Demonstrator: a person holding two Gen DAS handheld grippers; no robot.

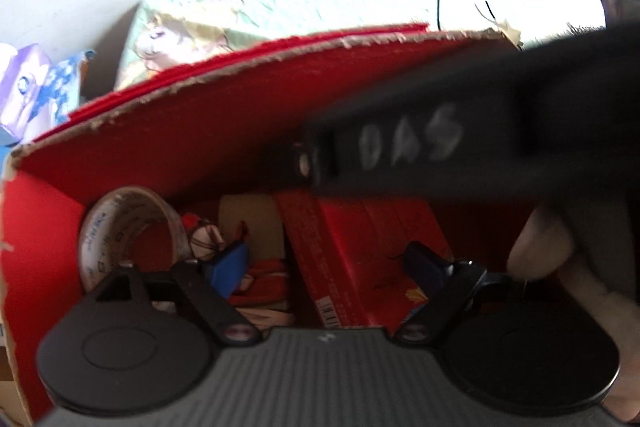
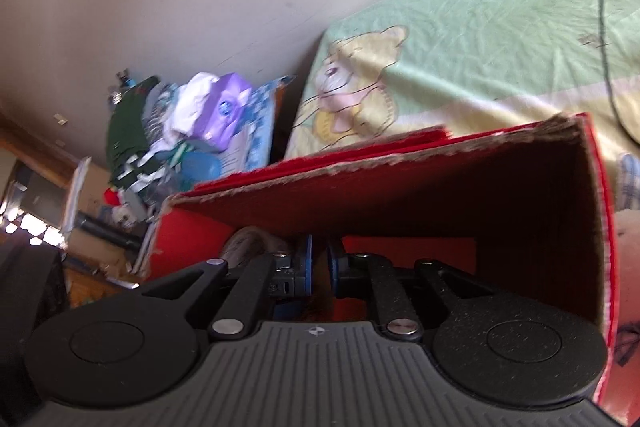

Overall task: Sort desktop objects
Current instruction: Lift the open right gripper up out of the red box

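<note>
With the left gripper (image 1: 328,263) held wide apart and empty over the tape roll (image 1: 120,227) in the red box's (image 1: 200,131) left corner, and the right gripper (image 2: 319,269) nearly closed on nothing discernible, a mid-box collision is risked.

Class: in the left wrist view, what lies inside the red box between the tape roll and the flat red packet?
In the left wrist view, between the tape roll and the red packet lie a tan card piece, a small string-wrapped bundle and the left gripper's blue fingertip.
</note>
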